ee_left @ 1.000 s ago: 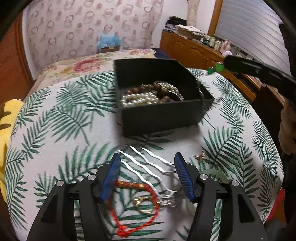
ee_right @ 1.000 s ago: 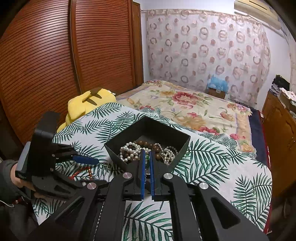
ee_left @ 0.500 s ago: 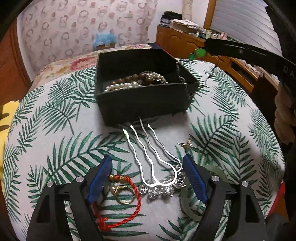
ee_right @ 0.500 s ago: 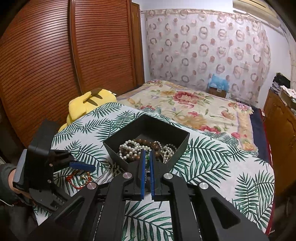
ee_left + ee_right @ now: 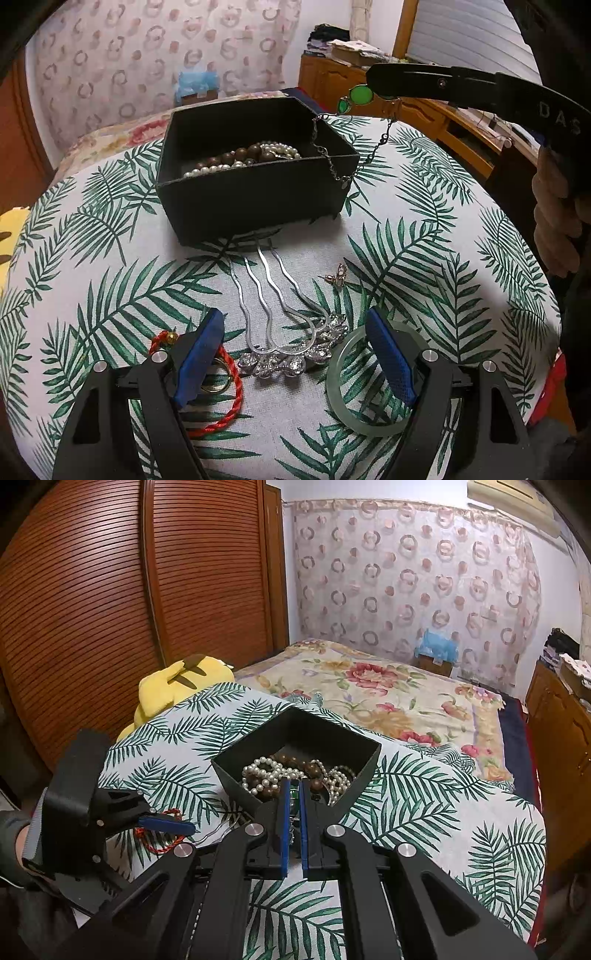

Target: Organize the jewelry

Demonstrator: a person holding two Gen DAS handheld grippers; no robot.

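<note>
A black box (image 5: 255, 192) on the leaf-print cloth holds pearl and brown bead strands (image 5: 243, 157); it also shows in the right wrist view (image 5: 295, 738). My right gripper (image 5: 293, 797) is shut on a green-stone necklace (image 5: 360, 96), held above the box's right corner, its chain (image 5: 328, 155) draped over the rim. My left gripper (image 5: 295, 350) is open and low over silver hairpins (image 5: 280, 306). A red cord bracelet (image 5: 221, 413) with a gold ring (image 5: 218, 376) lies by its left finger. A jade bangle (image 5: 340, 391) lies by its right finger.
A small gold earring (image 5: 338, 275) lies right of the hairpins. A yellow plush toy (image 5: 173, 686) sits at the cloth's left edge. Behind are a floral bedspread (image 5: 369, 686), a wooden wardrobe (image 5: 110, 609) and a wooden cabinet (image 5: 436, 122) at the right.
My left gripper has pulled back from the box, bringing the jade bangle into view. My right gripper has carried the green necklace closer over the box corner.
</note>
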